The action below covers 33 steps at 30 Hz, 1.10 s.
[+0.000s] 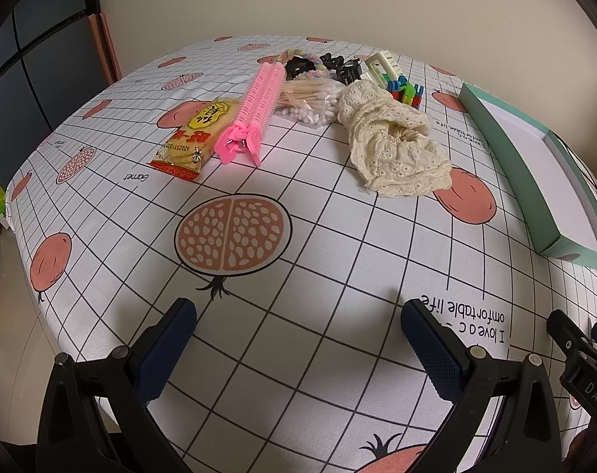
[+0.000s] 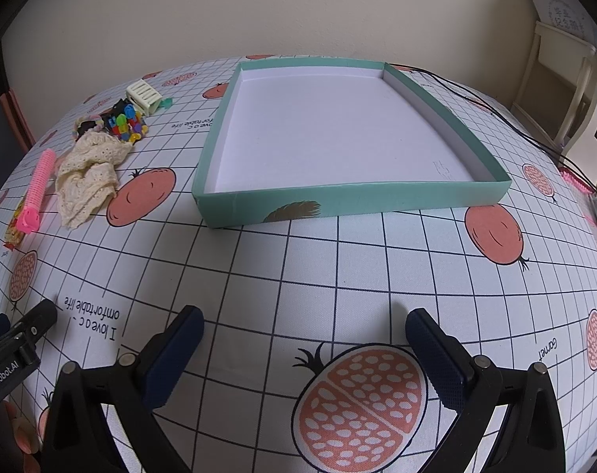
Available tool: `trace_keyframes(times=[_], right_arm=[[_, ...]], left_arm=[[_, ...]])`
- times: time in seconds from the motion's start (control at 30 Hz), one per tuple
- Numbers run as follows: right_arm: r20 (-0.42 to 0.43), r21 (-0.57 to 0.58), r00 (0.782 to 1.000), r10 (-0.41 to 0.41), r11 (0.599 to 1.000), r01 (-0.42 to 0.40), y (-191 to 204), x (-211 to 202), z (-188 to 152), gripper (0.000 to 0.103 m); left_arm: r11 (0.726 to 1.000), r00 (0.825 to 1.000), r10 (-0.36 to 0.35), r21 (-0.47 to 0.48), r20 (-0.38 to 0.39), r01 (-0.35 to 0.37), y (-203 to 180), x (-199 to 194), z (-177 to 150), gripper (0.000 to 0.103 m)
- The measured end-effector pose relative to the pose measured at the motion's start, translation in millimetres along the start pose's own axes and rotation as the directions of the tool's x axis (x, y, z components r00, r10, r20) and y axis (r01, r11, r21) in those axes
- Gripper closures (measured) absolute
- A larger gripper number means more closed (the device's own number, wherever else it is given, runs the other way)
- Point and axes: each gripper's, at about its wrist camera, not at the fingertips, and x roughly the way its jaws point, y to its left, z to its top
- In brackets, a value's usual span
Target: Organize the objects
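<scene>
Small items lie grouped at the far side of the table: a yellow snack packet (image 1: 196, 134), a pink clip roller (image 1: 255, 106), a bag of cotton swabs (image 1: 310, 102), a cream lace cloth (image 1: 393, 142), black hair claws (image 1: 322, 65), a cream comb clip (image 1: 381, 65) and colourful small clips (image 1: 404, 90). A shallow green box (image 2: 357, 197) with a white, empty inside stands to their right. My left gripper (image 1: 298, 315) hovers open over the near tablecloth, well short of the items. My right gripper (image 2: 304, 325) is open too, in front of the box.
The tablecloth (image 1: 298, 236) has a grid and pomegranate print. A black cable (image 2: 495, 114) runs past the box's far right corner. A white chair (image 2: 562, 79) stands at the right, a dark cabinet (image 1: 30, 59) at the left. The wall is close behind the table.
</scene>
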Motion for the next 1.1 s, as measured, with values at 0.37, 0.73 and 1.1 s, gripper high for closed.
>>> trace_keyframes(times=[0.37, 0.73, 1.1], right_arm=[[-0.012, -0.002, 1.0, 0.0, 1.0, 0.0, -2, 0, 2, 0.0], [0.049, -0.056, 0.999, 0.005, 0.998, -0.002, 15, -30, 34, 0.0], [0.136, -0.135, 0.989, 0.063, 0.99, -0.045, 48, -85, 99, 0.0]], left_arm=[[1.0, 1.0, 0.001, -0.001, -0.009, -0.001, 1, 0, 0, 0.0], [0.999, 0.999, -0.035, 0.012, 0.023, 0.035, -5, -25, 27, 0.0], [0.999, 0.999, -0.035, -0.021, 0.023, 0.036, 8, -51, 96, 0.0]])
